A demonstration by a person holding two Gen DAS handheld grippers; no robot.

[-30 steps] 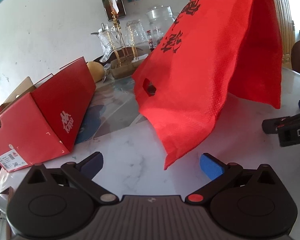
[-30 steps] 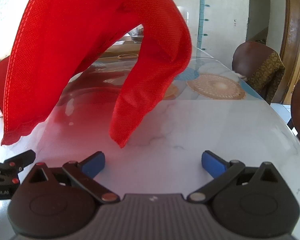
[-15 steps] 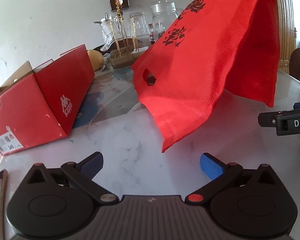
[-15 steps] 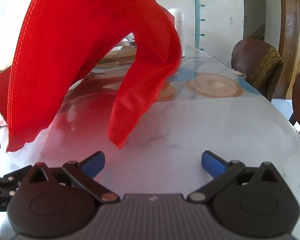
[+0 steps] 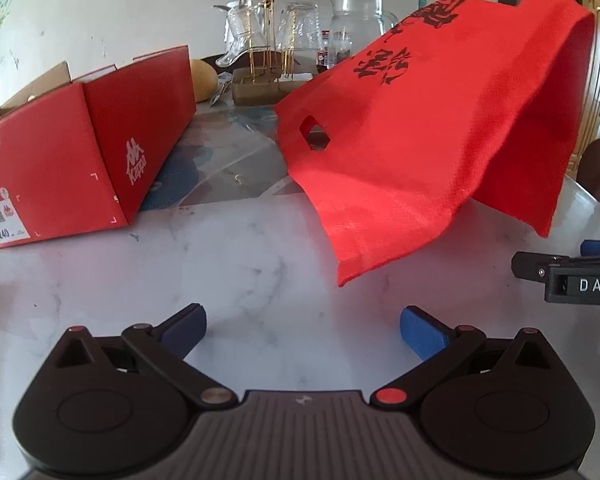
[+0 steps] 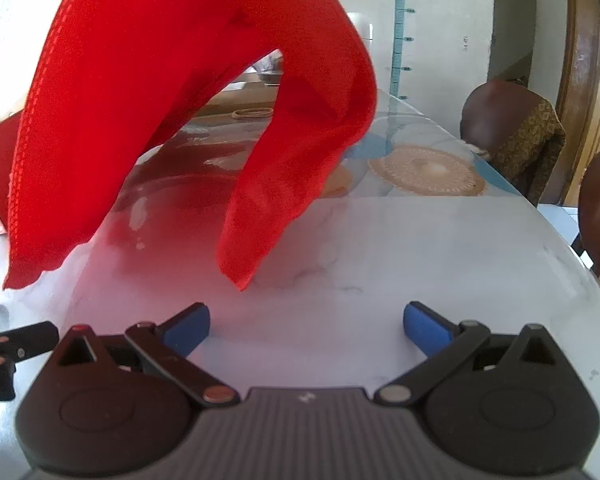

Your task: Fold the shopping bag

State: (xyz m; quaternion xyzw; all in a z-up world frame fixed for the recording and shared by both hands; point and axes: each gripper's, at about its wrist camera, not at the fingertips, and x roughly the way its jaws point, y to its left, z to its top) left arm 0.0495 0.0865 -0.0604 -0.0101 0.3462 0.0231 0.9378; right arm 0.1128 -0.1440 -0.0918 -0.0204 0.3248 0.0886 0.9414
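Two hand-held grippers sit low over a white marbled surface (image 5: pixel 228 248), and both have their blue-padded fingers spread wide with nothing between them. The left hand-held gripper (image 5: pixel 302 330) faces a red non-woven fabric shopping bag (image 5: pixel 420 132) that is draped in the air in an arch, its fold line up high and its two halves hanging down on either side. The near half carries black printed characters and a cut-out hand slot, and its lower corner hangs close above the surface, ahead and slightly right of the left gripper's fingers. What holds the bag up lies outside both views.

From the right wrist view the right hand-held gripper (image 6: pixel 306 326) looks up under the same bag (image 6: pixel 148 92): two red flaps hang down, one to the left and one near the centre, their tips close to the surface, casting a red tint on the marble. Whether the tips touch cannot be told.

A red cardboard shoebox with a white logo (image 5: pixel 80 160) lies at the left of the surface with its lid flaps raised; its contents are not visible. Behind it stands a clear glass jug with upturned glasses on a gold wire rack (image 5: pixel 268 52), the jug looking empty. A round yellowish fruit (image 5: pixel 202 80) rests beside the box. Brown padded chairs (image 6: pixel 504 128) stand past the right edge of the surface.
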